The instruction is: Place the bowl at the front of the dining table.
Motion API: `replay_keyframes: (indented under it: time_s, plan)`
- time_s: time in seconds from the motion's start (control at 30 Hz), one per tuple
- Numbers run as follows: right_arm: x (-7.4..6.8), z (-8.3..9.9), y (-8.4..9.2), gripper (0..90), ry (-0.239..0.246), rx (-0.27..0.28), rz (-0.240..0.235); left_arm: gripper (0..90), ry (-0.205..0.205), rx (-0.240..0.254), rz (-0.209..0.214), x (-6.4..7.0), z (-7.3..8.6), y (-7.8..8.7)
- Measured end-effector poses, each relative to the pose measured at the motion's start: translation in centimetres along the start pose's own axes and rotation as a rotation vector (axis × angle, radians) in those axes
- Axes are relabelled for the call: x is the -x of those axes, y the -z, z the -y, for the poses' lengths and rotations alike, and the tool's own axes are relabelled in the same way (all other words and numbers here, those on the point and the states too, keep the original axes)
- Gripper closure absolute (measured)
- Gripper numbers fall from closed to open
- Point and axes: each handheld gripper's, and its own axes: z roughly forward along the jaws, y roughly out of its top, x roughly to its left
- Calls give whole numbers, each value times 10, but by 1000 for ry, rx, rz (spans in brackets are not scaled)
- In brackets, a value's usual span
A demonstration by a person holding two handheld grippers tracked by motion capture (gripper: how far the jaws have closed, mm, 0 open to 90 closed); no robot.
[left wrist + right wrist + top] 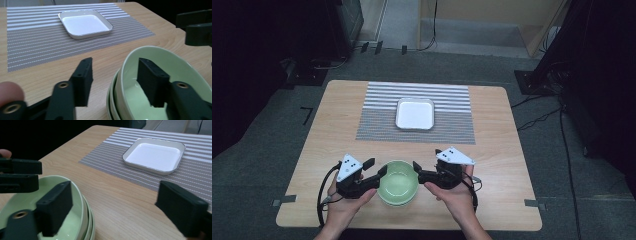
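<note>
I see pale green stacked bowls (398,182), glossy; both grippers' jaws straddle the top rim, apart, not pressing; lower bowls mostly hidden.

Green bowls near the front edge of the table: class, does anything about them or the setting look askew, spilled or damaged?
Nothing stands out. The green bowls sit nested and upright on the table, dry and unchipped. The white tray lies flat and empty on the striped mat. Each gripper has one jaw inside the top bowl's rim.
</note>
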Motion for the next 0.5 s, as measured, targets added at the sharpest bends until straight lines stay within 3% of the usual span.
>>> replay_keyframes:
  time_s: [0.07,0.23,0.4,0.5]
  plan:
    - [-2,2,-2,154,-5,-6,-15,528,-11,-13,13,0,1,0]
    - [-8,6,-5,247,1,-8,-52,571,-77,-50,-23,3,4,-1]
    - [-11,11,-9,441,-6,-15,-75,569,-84,-67,1,1,5,-5]
    - [-12,13,-10,484,-11,-17,-77,620,-104,-74,1,3,5,-6]
